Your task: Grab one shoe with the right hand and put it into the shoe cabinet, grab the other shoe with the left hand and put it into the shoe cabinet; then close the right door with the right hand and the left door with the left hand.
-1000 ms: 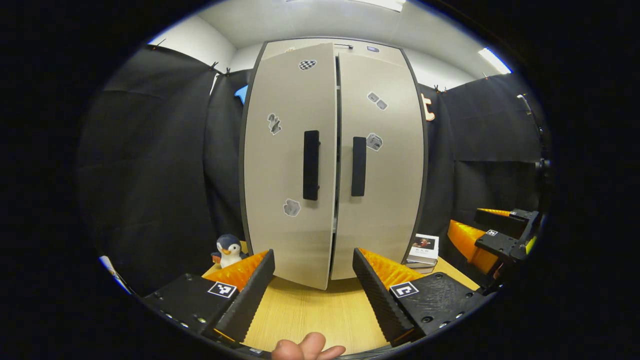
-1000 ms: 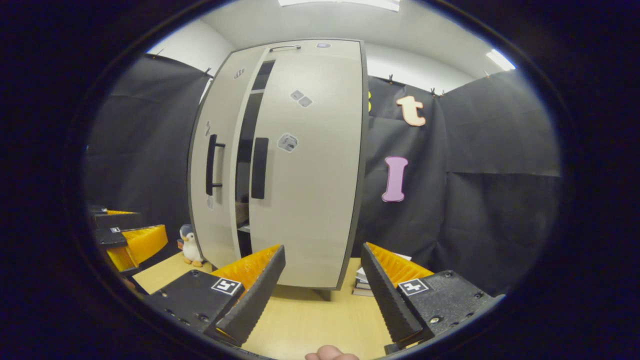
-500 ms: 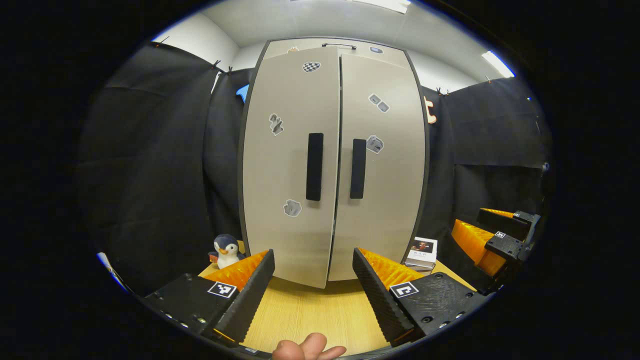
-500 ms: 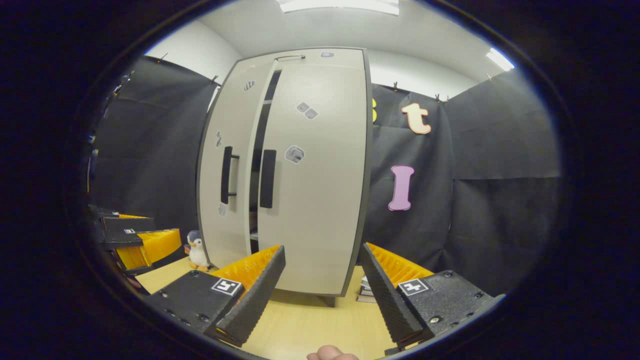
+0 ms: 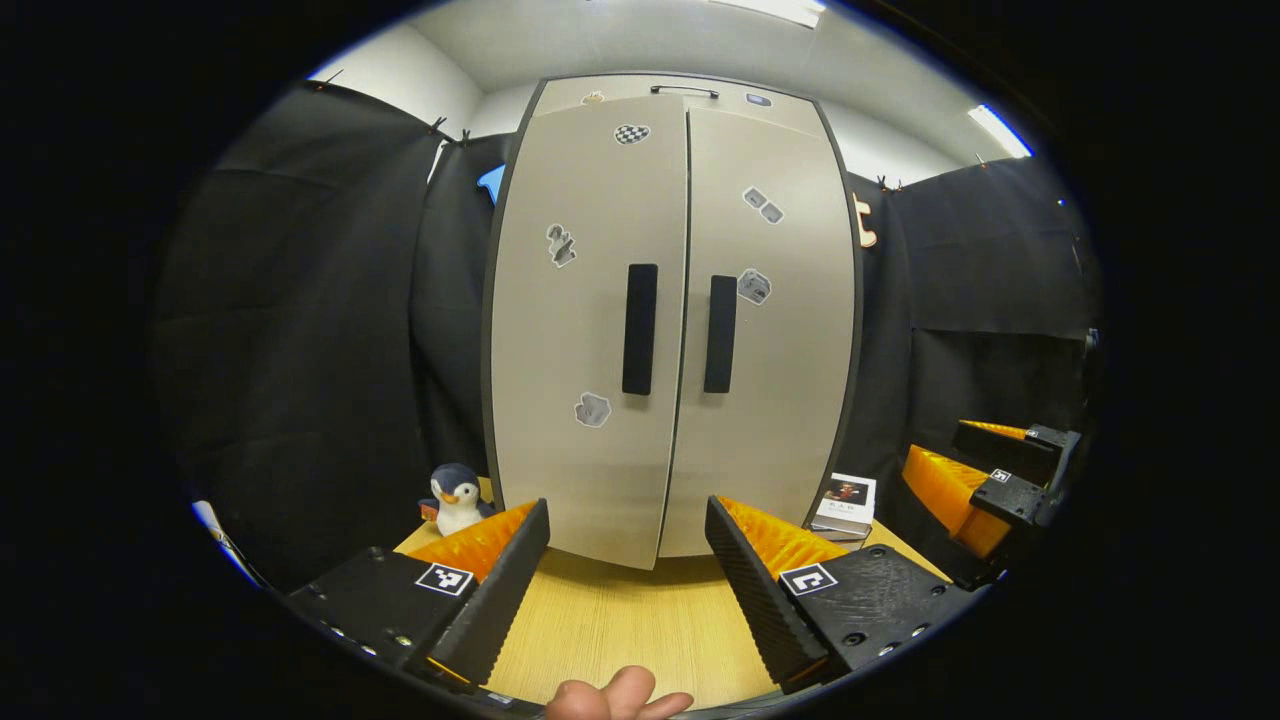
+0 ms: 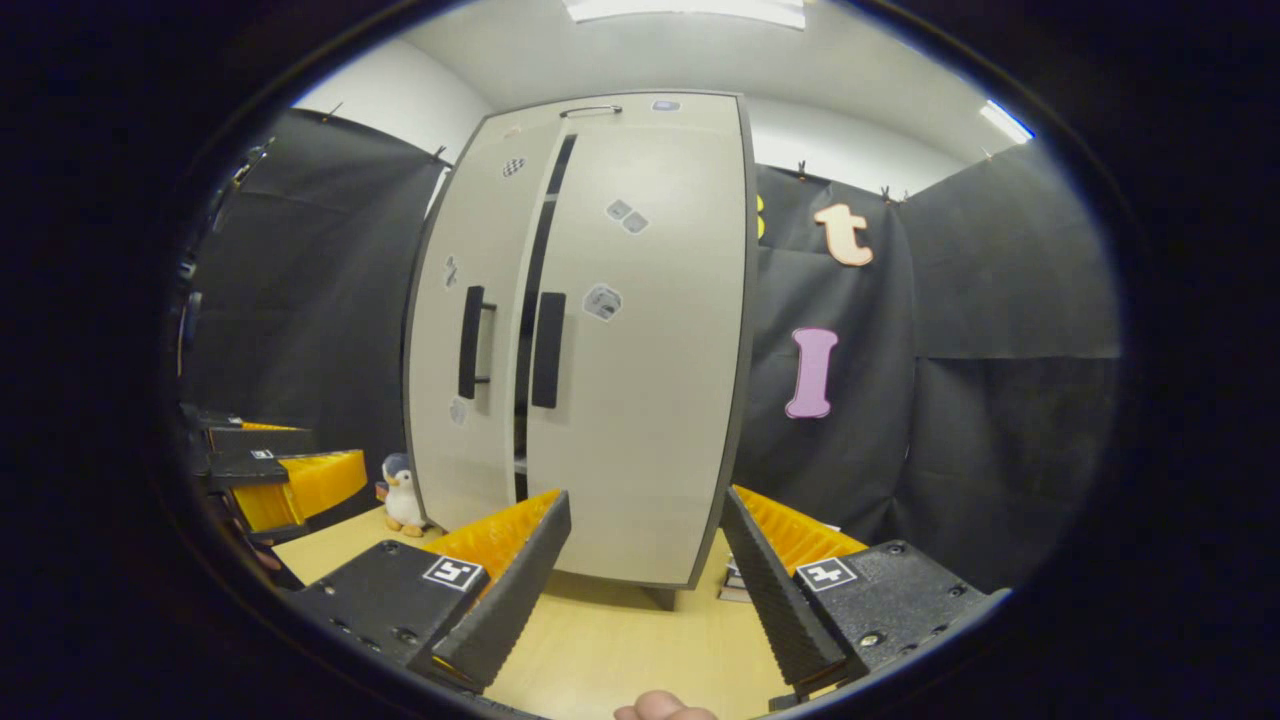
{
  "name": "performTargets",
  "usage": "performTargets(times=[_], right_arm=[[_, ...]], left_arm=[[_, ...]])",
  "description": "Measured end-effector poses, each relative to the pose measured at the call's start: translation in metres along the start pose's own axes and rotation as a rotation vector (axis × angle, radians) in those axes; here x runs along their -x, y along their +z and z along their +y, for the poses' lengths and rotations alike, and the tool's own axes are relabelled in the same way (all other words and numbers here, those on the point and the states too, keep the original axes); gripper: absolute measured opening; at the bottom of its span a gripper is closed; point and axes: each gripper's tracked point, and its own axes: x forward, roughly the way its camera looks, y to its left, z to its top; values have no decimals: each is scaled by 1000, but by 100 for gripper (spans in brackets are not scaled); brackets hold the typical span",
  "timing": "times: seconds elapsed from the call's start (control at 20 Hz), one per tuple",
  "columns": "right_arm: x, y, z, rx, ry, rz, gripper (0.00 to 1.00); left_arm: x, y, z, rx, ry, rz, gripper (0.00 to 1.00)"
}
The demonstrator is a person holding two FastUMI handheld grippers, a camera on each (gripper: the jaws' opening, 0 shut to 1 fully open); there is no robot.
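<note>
no legible text anywhere

Bright overhead light, edges seemingly warped

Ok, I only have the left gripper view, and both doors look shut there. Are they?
Observer: Not quite. The right gripper view shows a dark gap between the left door and the right door.
Operator: Which door is out?
Observer: The left door, it seems; its handle shows side-on, angled outward.
Operator: Is the right gripper holding anything?
Observer: No. The right gripper is open and empty above the table.
</note>
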Motion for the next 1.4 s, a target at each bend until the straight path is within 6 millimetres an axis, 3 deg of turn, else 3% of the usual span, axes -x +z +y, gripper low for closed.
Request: performTargets(times=[1.4], right_arm=[[-3, -12, 1, 0, 21, 24, 99]], left_arm=[[-4, -9, -6, 2, -14, 28, 95]])
